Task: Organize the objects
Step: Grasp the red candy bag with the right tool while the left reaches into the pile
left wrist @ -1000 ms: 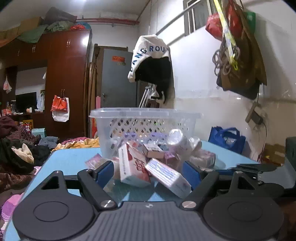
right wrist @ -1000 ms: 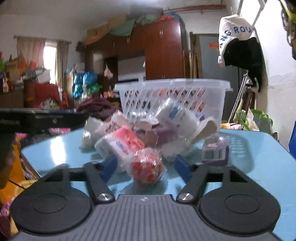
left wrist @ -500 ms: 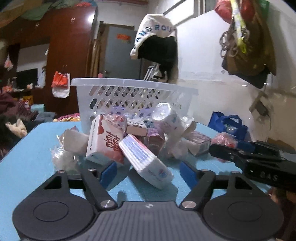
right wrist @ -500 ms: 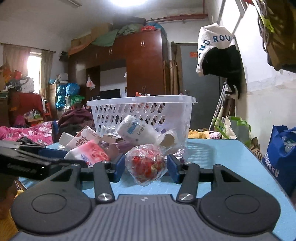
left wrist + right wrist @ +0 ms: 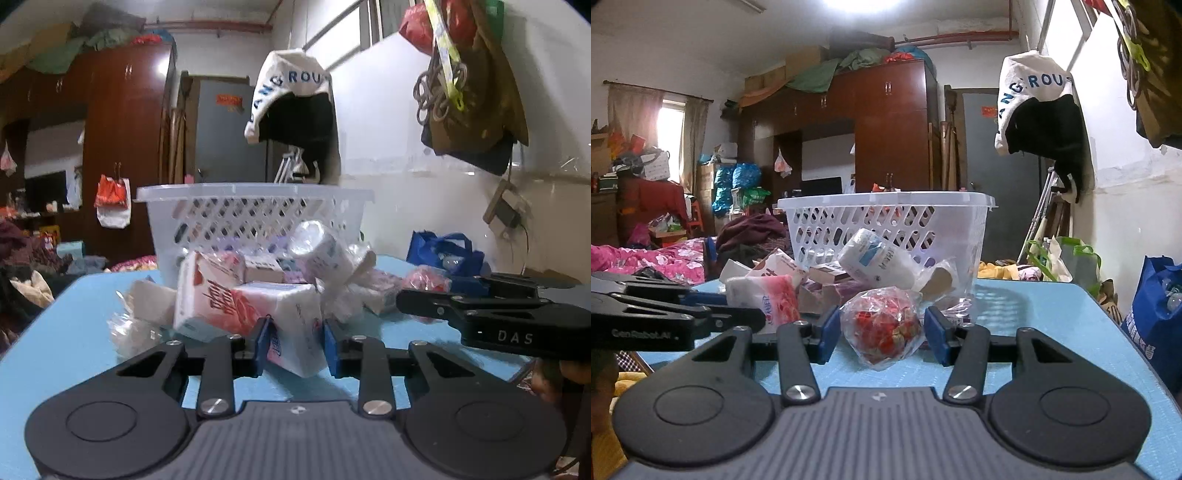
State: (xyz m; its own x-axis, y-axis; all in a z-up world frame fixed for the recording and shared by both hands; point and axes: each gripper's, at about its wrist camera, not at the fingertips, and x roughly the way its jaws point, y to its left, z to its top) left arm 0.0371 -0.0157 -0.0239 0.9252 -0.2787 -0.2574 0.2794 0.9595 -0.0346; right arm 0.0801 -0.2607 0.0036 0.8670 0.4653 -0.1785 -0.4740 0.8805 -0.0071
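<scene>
Tissue pack (image 5: 295, 332) on blue table (image 5: 74, 332), 6 o'clock of basket (image 5: 255, 218), left gripper (image 5: 295, 341) jaws closing onto it; red bag (image 5: 881, 328) clamped in right gripper (image 5: 881, 334); risk: soft pack slipping, toppling leaning box (image 5: 207, 299).

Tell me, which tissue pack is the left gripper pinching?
The left gripper is closing on the white tissue pack with pink and blue print, the nearest one. The red-lettered pack leans just behind it, outside the pads.
</scene>
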